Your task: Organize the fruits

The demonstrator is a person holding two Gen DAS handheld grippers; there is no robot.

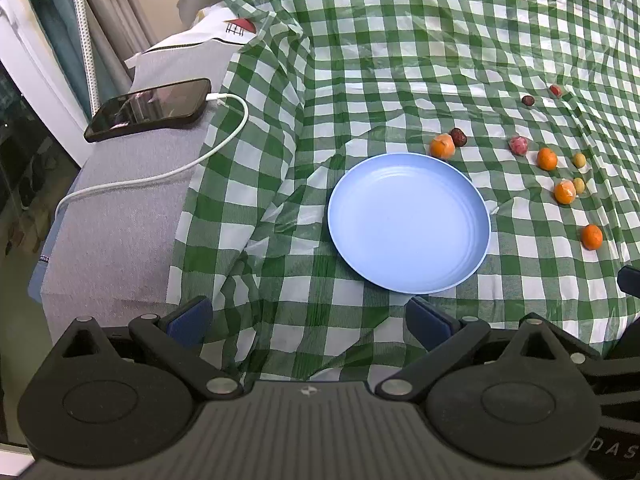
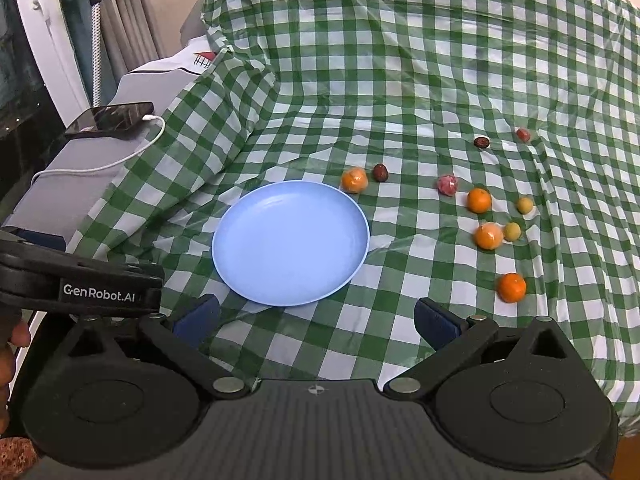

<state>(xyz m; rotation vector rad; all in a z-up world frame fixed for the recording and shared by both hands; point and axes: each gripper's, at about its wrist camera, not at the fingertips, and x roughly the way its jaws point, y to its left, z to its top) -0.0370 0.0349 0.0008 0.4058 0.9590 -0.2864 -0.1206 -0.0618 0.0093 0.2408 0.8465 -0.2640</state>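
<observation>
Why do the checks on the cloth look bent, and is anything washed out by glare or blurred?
Left wrist view: the fisheye lens bows the checked cloth toward the edges; the phone screen mirrors the room; the blue plate is evenly lit and sharp. Right wrist view: same bowing, a soft sheen on the cloth's wrinkles, and the small fruits, like the nearest orange, stay reasonably sharp.

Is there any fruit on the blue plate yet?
No, the blue plate is bare; every fruit, like the nearest orange, lies on the checked cloth.
</observation>
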